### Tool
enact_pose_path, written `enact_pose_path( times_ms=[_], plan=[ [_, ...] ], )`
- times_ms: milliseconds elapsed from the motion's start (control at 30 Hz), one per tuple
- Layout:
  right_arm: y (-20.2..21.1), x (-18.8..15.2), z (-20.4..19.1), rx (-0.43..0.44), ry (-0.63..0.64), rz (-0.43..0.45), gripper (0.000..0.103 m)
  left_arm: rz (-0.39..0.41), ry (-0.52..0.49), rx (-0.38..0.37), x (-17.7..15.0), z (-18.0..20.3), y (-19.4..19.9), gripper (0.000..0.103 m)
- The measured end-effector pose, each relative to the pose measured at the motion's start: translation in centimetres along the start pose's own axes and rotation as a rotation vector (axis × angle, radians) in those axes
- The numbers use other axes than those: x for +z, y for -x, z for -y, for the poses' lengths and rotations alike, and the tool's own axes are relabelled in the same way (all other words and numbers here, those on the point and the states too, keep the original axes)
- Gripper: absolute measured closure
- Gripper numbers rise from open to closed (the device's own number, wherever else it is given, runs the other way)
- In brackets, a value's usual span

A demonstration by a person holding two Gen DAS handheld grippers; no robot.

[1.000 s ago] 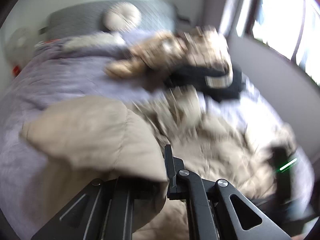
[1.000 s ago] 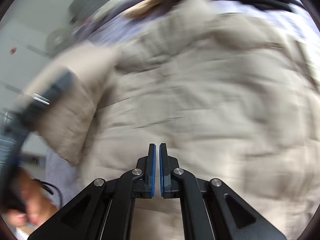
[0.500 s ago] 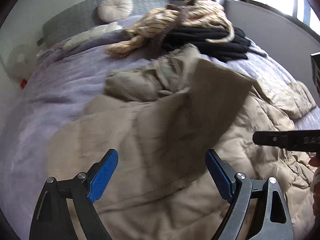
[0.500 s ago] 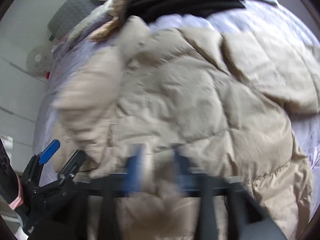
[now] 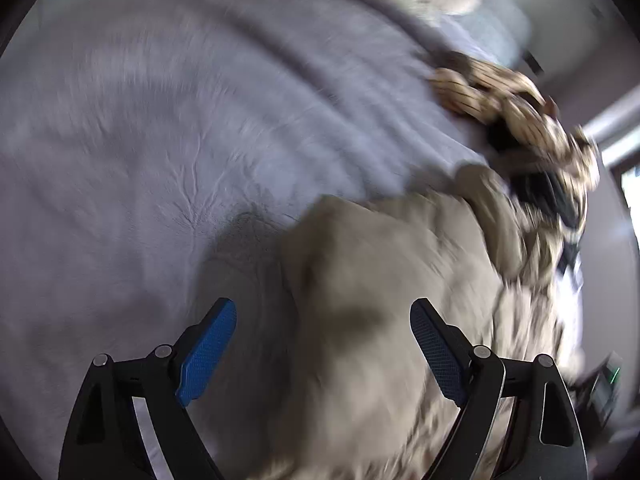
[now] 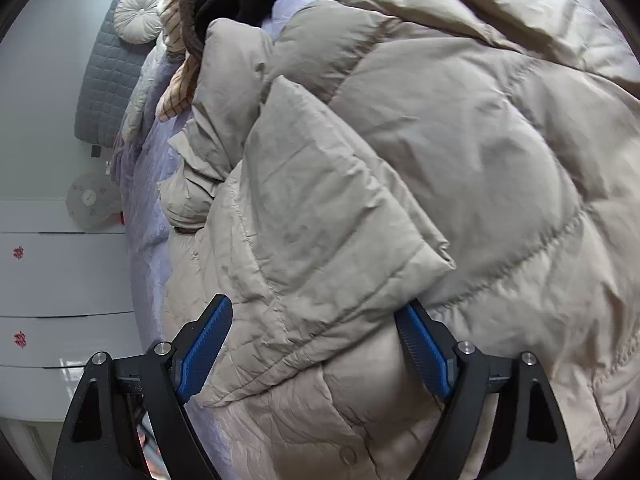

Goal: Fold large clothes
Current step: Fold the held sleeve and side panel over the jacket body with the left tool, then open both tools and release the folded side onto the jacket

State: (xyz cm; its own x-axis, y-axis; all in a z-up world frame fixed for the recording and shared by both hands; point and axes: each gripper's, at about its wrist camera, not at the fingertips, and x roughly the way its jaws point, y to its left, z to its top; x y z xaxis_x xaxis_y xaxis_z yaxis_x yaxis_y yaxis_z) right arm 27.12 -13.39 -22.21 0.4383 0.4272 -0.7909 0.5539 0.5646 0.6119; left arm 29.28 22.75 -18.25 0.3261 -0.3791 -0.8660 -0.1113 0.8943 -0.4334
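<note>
A beige puffer coat [image 6: 420,152] is spread on the lavender bedspread [image 5: 160,140] of the bed. Both tools are held wide open with nothing gripped — the right tool [image 6: 316,344] above a folded-over quilted panel, the left tool [image 5: 324,352] over the coat's blurred edge beside bare bedspread.

Lavender-covered bed [image 6: 150,184] under beige puffer coat [image 6: 400,160], striped garment [image 5: 500,100], round cushion [image 6: 138,12].

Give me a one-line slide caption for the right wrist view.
Open right gripper poised over a folded flap of the beige puffer coat on the lilac bed.
</note>
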Motion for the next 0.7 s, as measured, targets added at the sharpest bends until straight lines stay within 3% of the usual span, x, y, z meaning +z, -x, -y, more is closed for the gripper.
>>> enact_pose_path(
  times_ms=[133, 200, 233, 267, 300, 367, 433, 500, 600, 700],
  plan=[
    [-0.3, 0.1, 0.7, 0.023, -0.048, -0.004, 0.017, -0.137, 0.113, -0.172, 2.4, -1.3, -5.1, 0.014],
    [-1.0, 0.1, 0.7, 0.017, -0.061, 0.000, 0.018, -0.147, 0.160, -0.213, 2.4, -1.0, -6.5, 0.044],
    [-1.2, 0.2, 0.7, 0.028, -0.061, 0.005, 0.032, -0.131, 0.169, -0.235, 2.6, -0.7, -6.6, 0.069],
    [0.7, -0.4, 1.7, 0.040, -0.050, 0.008, 0.048, -0.097, 0.154, -0.244, 2.5, -0.1, -6.0, 0.084],
    [1.5, -0.4, 2.1, 0.046, -0.029, 0.002, 0.095, -0.062, 0.122, -0.235, 2.3, 0.6, -5.3, 0.085],
    [3.6, -0.3, 1.7, 0.033, 0.044, 0.035, 0.099, 0.058, -0.033, -0.197, 1.6, 3.0, -2.3, 0.086],
    [4.9, -0.7, -0.6, -0.035, 0.214, 0.121, 0.099, 0.170, -0.208, -0.158, 0.6, 5.5, 0.7, 0.086],
    [4.8, -1.4, -1.9, -0.111, 0.330, 0.164, 0.099, 0.205, -0.303, -0.109, 0.2, 6.4, 1.3, 0.086],
    [2.4, -1.5, -0.3, -0.158, 0.301, 0.113, 0.099, 0.152, -0.401, 0.035, 0.3, 7.0, -2.4, 0.085],
    [0.6, -1.5, 0.2, -0.184, 0.314, 0.124, 0.099, 0.117, -0.425, 0.123, 0.7, 6.7, -5.4, 0.080]
  ],
)
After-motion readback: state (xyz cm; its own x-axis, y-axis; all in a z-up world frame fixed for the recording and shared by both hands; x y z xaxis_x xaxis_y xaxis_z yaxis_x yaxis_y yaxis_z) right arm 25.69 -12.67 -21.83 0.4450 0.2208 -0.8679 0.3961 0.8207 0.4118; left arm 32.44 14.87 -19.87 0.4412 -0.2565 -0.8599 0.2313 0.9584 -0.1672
